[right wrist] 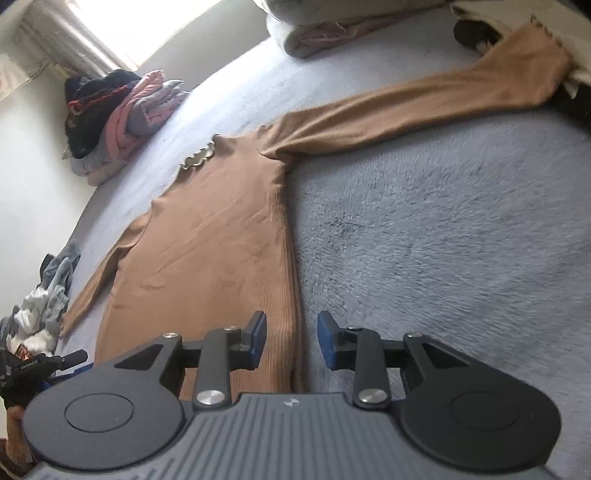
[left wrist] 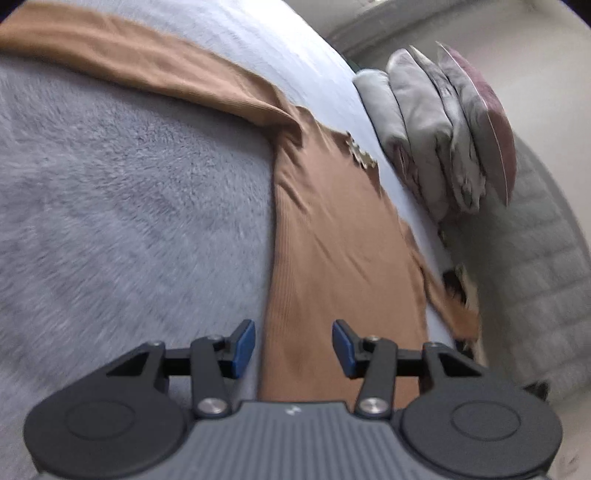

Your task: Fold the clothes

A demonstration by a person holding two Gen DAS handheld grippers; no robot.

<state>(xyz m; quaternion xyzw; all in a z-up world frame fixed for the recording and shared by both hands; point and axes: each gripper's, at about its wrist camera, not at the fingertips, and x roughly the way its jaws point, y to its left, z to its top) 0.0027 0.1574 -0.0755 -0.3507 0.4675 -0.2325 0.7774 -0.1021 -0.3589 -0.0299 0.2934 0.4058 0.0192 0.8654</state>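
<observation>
Blurring hides whether either open claw (left wrist: 293,345) touches the brown sweater (left wrist: 332,240).

Bed cover (right wrist: 443,221): grey, fluffy
Window (right wrist: 122,26): bright daylight, curtain (right wrist: 55,40) beside it
Wall (right wrist: 22,155): plain white

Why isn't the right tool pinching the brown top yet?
Apart. The right wrist view shows the right tool open above the brown top, pads clear.

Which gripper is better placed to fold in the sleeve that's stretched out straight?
Probably the right gripper. Its view shows the outstretched sleeve whole, from shoulder to cuff, ahead of its open jaws. The left gripper, also open, sees only part of it, off to one side.
</observation>
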